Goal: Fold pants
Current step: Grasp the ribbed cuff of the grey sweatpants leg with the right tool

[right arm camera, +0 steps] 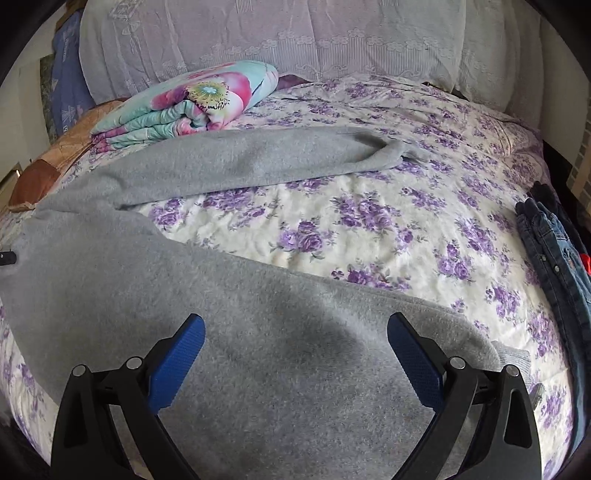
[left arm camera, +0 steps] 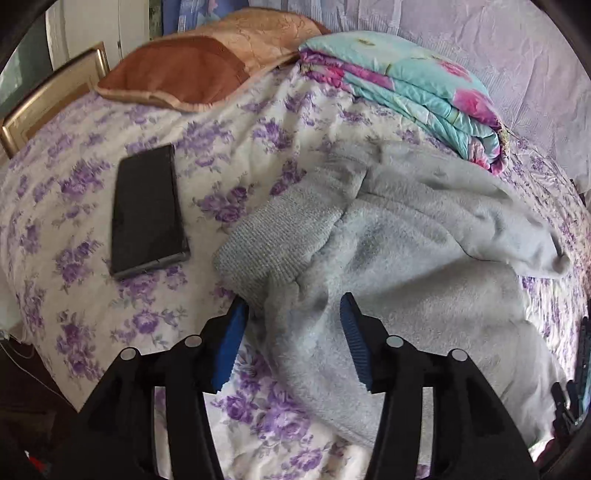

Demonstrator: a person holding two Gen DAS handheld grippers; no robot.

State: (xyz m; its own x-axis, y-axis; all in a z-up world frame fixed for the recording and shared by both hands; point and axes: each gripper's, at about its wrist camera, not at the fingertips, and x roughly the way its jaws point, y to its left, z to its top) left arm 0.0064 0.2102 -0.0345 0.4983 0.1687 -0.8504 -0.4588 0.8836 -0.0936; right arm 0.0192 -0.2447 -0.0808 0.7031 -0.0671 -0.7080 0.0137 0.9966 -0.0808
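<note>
Grey fleece pants (left arm camera: 399,258) lie spread on a bed with a purple-flowered cover (left arm camera: 92,206). In the left wrist view the ribbed waistband (left arm camera: 273,240) lies bunched just ahead of my left gripper (left arm camera: 293,310), whose blue-padded jaws stand open around the fabric at the waist end. In the right wrist view the pants (right arm camera: 258,369) show both legs apart: the far leg (right arm camera: 258,158) stretches right, the near leg runs under my right gripper (right arm camera: 295,332), which is open just above the near leg close to its cuff (right arm camera: 513,358).
A black phone (left arm camera: 147,210) lies on the bed left of the waistband. A folded floral quilt (left arm camera: 406,85) and a brown pillow (left arm camera: 177,74) lie at the head. Folded jeans (right arm camera: 554,251) sit at the right bed edge. A lace curtain (right arm camera: 258,33) hangs behind.
</note>
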